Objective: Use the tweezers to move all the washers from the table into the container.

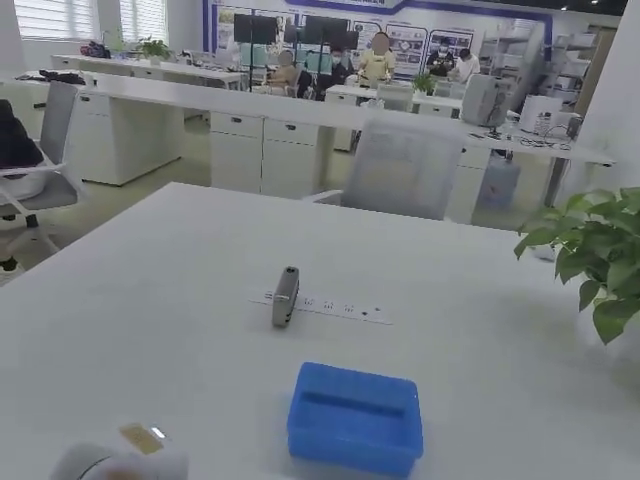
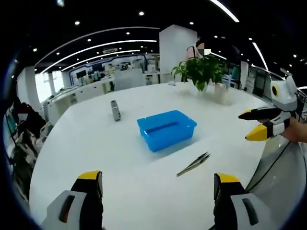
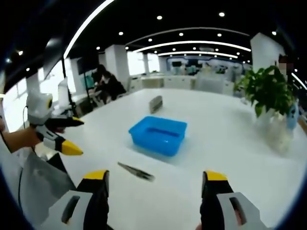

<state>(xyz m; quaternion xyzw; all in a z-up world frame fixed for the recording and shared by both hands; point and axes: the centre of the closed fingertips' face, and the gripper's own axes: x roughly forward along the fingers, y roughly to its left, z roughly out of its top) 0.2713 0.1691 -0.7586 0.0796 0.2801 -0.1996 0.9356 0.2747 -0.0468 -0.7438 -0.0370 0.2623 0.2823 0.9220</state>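
On white table (image 2: 120, 158), tweezers (image 2: 193, 164) lie flat on near side of blue container (image 2: 166, 128), close but not touching. Left gripper (image 2: 157, 178) & right gripper (image 3: 154, 176): jaws spread wide, holding nothing, both held nearer than the tweezers. Grey device (image 2: 115, 110) sits beyond container; plant (image 2: 199, 72) far right.

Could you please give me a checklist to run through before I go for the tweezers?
1. Tweezers lying free on the table, beside the blue container: ok.
2. Left hand-held gripper open: ok.
3. Right hand-held gripper open: ok.
4. Container upright, top open: ok.
5. Washers located on the table: cannot tell, too small to make out.
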